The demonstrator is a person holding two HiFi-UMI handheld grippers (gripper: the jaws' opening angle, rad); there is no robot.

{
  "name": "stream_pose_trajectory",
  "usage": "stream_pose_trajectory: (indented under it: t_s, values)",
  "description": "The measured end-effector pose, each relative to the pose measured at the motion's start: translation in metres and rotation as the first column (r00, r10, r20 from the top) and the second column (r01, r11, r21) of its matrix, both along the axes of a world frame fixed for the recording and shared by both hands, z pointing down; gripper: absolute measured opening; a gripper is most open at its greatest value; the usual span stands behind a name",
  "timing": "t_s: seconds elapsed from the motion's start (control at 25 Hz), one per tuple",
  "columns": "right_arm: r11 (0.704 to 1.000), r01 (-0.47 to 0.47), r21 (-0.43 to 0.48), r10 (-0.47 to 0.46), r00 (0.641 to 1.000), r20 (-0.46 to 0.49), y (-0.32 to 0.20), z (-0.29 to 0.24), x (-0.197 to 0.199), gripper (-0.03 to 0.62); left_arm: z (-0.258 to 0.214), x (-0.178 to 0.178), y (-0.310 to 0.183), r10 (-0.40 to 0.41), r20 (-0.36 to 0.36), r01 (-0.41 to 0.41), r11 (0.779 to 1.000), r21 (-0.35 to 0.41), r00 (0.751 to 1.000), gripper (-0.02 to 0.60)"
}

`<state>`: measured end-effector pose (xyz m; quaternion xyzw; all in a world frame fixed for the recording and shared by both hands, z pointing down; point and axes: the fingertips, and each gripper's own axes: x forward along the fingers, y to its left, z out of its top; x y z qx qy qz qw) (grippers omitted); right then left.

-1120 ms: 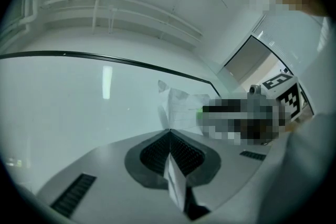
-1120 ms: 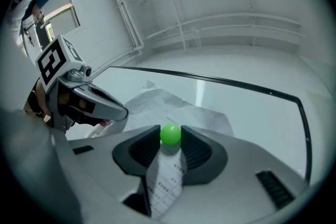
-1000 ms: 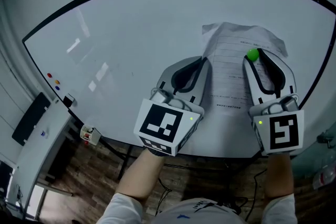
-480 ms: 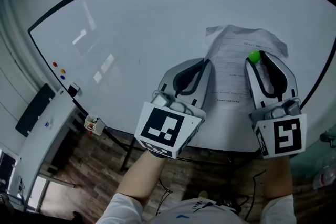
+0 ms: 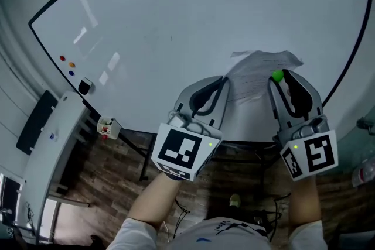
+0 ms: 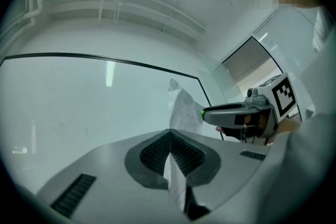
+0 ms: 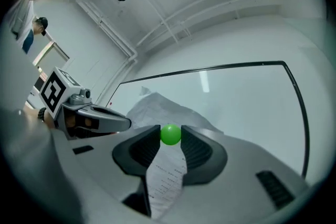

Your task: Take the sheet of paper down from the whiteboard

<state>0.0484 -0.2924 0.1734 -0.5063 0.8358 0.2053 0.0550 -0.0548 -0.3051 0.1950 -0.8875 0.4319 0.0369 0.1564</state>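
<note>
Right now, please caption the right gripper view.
Right claw pinches a green ball and the paper sheet before the whiteboard.

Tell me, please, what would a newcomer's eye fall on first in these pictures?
The crumpled sheet of paper at the lower right of the big whiteboard draws the eye first. The left gripper is shut on the paper's left edge. The right gripper pinches a bright green ball at its jaw tips, with the paper running down between the jaws.

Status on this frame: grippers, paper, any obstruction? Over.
Left gripper shut on sheet of paper. Right gripper shut on green ball, sheet between its jaws too. Sheet crumpled against whiteboard. Nothing in the way.
</note>
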Motion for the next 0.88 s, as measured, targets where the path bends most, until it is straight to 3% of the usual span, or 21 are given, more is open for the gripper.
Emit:
stream_pose_trajectory:
  t_s: [0.44, 0.72, 0.88]
  values:
    - [0.984, 0.053, -0.168, -0.041, 0.996, 0.077, 0.071, 0.083, -0.040, 0.130, 0.081, -0.042, 0.070, 0.011, -0.019, -0.014, 0.988, -0.155, 1.000, 0.012]
    - [0.957, 0.091, -0.275, -0.056, 0.990, 0.133, 0.110, 0.139, -0.054, 0.130, 0.129, -0.053, 0.114, -0.013, -0.017, 0.009, 0.975, -0.223, 1.000, 0.012]
    - [0.938, 0.105, -0.330, -0.055, 0.986, 0.157, 0.126, 0.168, -0.062, 0.130, 0.163, -0.058, 0.131, -0.018, -0.046, 0.004, 0.956, -0.295, 0.999, 0.012]
